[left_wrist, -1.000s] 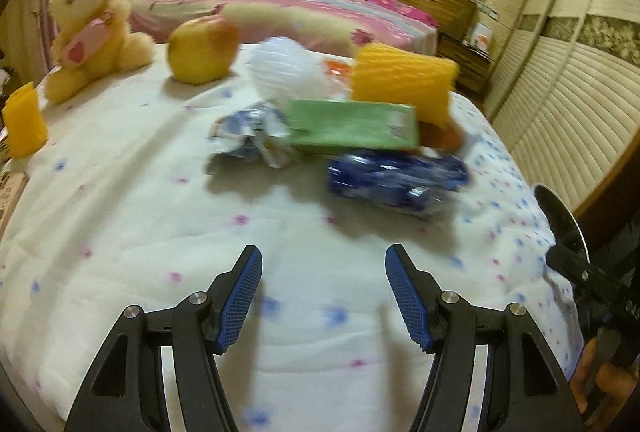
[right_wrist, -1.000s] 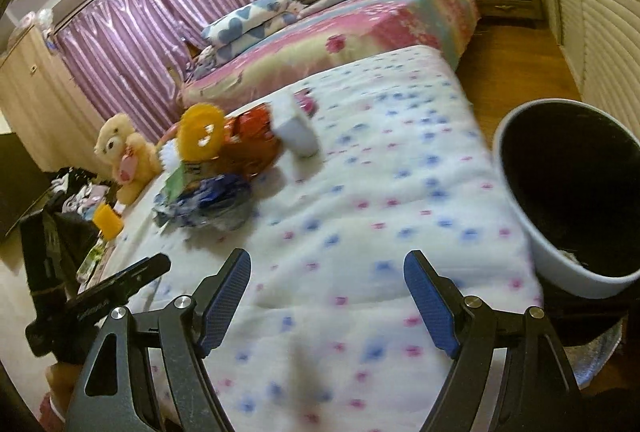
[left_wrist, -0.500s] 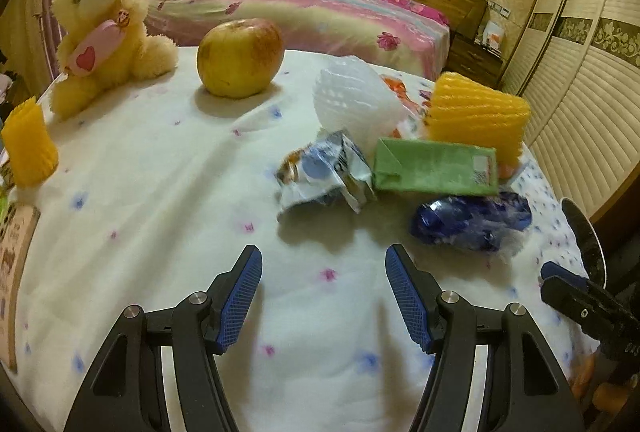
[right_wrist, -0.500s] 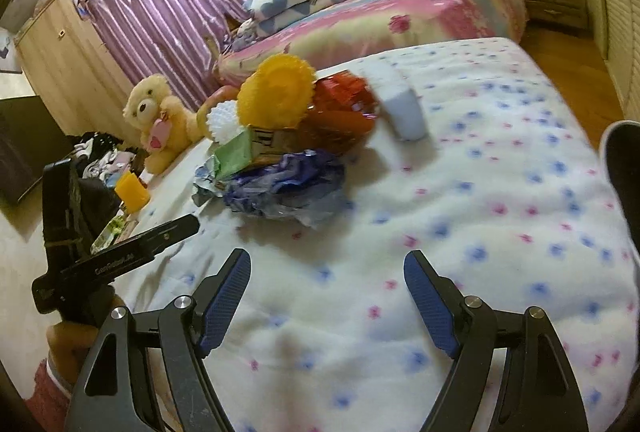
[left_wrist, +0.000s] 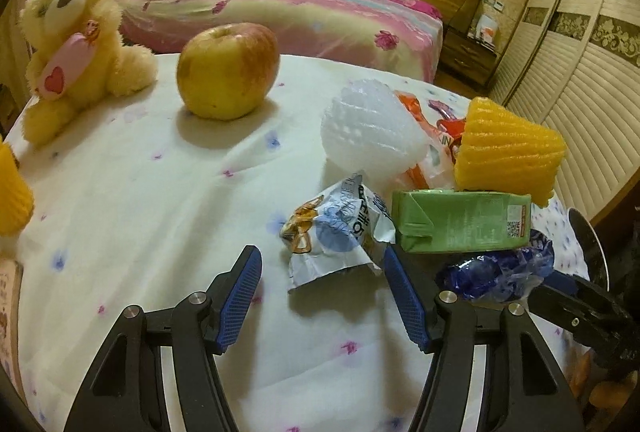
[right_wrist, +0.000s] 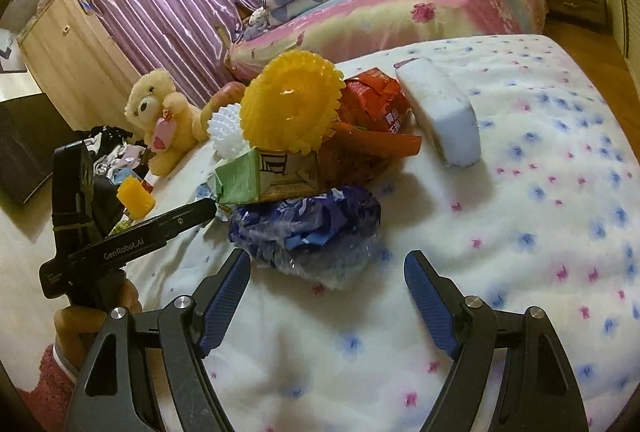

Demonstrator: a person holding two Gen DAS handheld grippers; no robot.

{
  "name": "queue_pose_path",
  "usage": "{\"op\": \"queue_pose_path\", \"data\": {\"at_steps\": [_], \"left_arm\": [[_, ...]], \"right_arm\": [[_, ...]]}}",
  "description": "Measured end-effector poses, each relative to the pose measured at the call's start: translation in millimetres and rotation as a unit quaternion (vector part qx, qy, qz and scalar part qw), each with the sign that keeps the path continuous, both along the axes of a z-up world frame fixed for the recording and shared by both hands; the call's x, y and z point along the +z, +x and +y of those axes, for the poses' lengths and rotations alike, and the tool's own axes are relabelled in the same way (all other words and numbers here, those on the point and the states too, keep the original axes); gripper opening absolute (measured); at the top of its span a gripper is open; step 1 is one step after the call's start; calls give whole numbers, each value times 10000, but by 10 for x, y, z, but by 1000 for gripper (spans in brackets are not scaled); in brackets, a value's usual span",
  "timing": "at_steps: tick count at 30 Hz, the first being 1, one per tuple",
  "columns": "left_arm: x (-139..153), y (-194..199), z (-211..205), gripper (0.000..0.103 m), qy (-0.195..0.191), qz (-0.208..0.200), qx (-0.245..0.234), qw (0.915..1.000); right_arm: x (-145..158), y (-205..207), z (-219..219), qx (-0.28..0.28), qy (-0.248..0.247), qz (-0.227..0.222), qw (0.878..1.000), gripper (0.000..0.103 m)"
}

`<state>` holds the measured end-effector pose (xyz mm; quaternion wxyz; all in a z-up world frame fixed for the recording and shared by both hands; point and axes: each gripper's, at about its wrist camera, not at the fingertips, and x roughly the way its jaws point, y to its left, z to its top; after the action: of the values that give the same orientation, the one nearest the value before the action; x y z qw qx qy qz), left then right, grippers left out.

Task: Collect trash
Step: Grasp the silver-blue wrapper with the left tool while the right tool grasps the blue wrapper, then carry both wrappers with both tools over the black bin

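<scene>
A pile of trash lies on the dotted white cloth (left_wrist: 140, 192). My left gripper (left_wrist: 320, 256) hovers low over it, jaws closing. The crumpled white-and-blue wrapper (left_wrist: 340, 240) lies partly between them, nearer the right finger, and the pads do not press it. Behind it are a green carton (left_wrist: 460, 220), a white foam net (left_wrist: 368, 128), a yellow foam net (left_wrist: 508, 152) and an orange wrapper (left_wrist: 416, 108). My right gripper (right_wrist: 326, 260) stands open, and a crumpled blue bag (right_wrist: 308, 228) lies just ahead of its tips. The green carton (right_wrist: 240, 180) and yellow net (right_wrist: 292, 108) sit behind that bag.
An apple (left_wrist: 228, 70) and a teddy bear (left_wrist: 76, 40) stand at the back left, with another yellow net (left_wrist: 12, 192) at the left edge. A white block (right_wrist: 444, 112) lies right of the pile. A dark bin rim (left_wrist: 588, 244) shows past the cloth's right edge.
Both grippers have moved in toward the trash pile, which now looks larger and nearer. The bin has slid out of the right wrist view. The left jaws have narrowed slightly.
</scene>
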<state>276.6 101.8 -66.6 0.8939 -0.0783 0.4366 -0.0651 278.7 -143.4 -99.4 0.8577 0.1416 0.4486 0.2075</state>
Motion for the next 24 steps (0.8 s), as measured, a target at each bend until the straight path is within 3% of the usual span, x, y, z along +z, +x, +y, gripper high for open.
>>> {"op": "queue_pose_path", "data": {"at_steps": [1, 3, 6, 10, 13, 24], "left_arm": [[-12, 11, -9, 57, 13, 0, -28, 10000], [-36, 35, -22, 32, -13, 43, -113, 9999], [-60, 44, -4, 21, -65, 71, -141, 9999], [-70, 10, 48, 18, -148, 65, -124, 9998], [-67, -62, 50, 17, -144, 40, -105, 9998], [-38, -461, 32, 16, -429, -11, -59, 9991]], "right_arm": [[-13, 14, 15, 25, -3, 27, 10000, 81], [-30, 30, 49, 77, -28, 50, 10000, 81], [-31, 41, 96, 162, -106, 11, 9998, 79], [-28, 17, 151, 253, -219, -50, 9994, 53], [-1, -26, 178, 321, -302, -151, 9989, 47], [65, -249, 3, 245, -115, -118, 9996, 43]]}}
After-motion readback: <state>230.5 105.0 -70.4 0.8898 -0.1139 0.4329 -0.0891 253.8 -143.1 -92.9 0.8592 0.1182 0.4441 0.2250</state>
